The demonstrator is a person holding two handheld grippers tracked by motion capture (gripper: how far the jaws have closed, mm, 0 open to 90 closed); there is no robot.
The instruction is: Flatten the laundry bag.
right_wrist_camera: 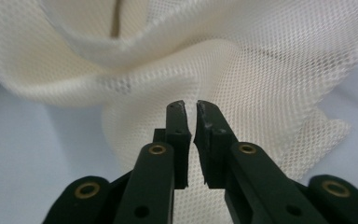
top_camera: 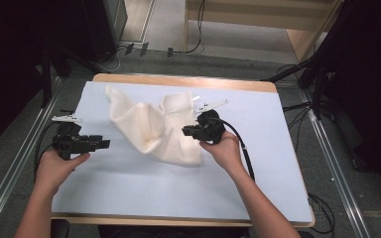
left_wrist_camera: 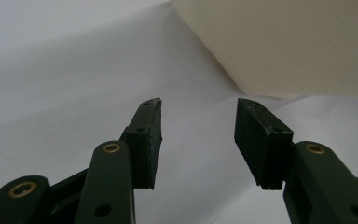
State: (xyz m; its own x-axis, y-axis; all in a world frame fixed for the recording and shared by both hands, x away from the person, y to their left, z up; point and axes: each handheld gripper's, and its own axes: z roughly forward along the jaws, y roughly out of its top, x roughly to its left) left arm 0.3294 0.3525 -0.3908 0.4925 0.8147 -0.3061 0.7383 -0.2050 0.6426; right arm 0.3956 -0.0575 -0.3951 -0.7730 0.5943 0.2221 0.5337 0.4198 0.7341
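Left gripper (top_camera: 104,144), near the left edge of the worktop (top_camera: 258,193): its jaws stand apart with nothing between them, the bare pale-blue surface showing through the gap in the left gripper view (left_wrist_camera: 198,135); the nearest fold of the cloth lies just ahead, apart from the pads.

Centre, toward the far edge: a cream mesh cloth (top_camera: 154,129), crumpled into standing folds and loops, one edge trailing toward the far left corner. The open weave seen in the right gripper view (right_wrist_camera: 261,60) suggests a light, soft, limp fabric that would sag and drape when lifted, not hold shape. The mesh should give the pads good purchase, though a thin single layer could slip out; a doubled fold or a hemmed border looks like the surer hold, and two well-separated points would let the piece be spread.

Right gripper (top_camera: 186,131), at the cloth's right side: its jaws are nearly together, a narrow slit left between the pads (right_wrist_camera: 193,135). The cloth lies just behind the tips; no fabric is seen pinched in the slit.
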